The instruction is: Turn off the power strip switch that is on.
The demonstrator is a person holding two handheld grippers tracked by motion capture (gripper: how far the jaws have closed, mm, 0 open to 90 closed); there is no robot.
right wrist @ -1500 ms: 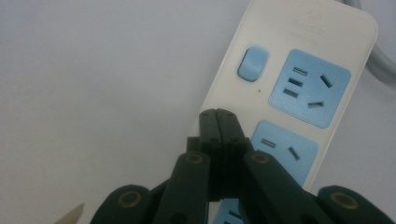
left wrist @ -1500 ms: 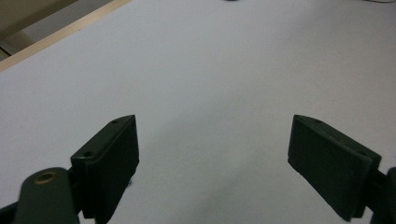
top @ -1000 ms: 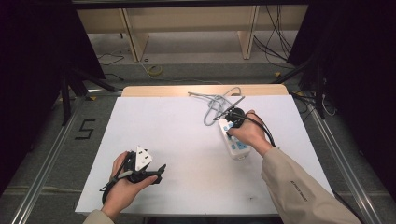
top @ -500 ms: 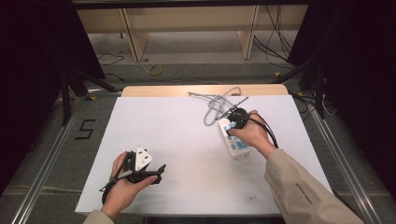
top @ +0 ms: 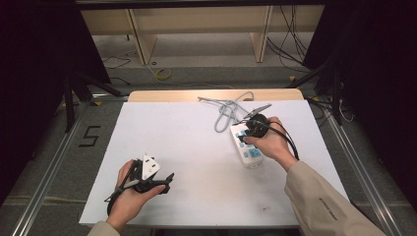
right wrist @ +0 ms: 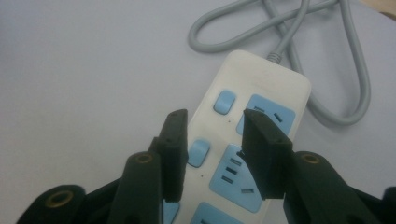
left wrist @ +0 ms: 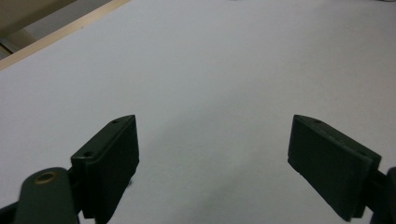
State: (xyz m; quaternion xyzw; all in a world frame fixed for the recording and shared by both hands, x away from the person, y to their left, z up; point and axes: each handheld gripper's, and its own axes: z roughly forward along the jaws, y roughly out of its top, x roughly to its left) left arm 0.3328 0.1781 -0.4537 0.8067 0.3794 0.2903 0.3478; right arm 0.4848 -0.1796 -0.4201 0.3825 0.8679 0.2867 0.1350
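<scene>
The white power strip (right wrist: 252, 140) with blue sockets lies flat on the white worktop (top: 196, 132), toward its far right part, with its grey cable (right wrist: 322, 60) looped on the worktop just beyond the strip's far end. The right claw (right wrist: 212, 149) hangs right over the strip, its jaws partly spread after just opening, one over the strip's edge by the small blue switches (right wrist: 225, 101), the other over a socket; nothing is pinched between them. The left claw (left wrist: 212, 163) rests well apart from the strip, near the worktop's front left, jaws spread wide over bare surface.
</scene>
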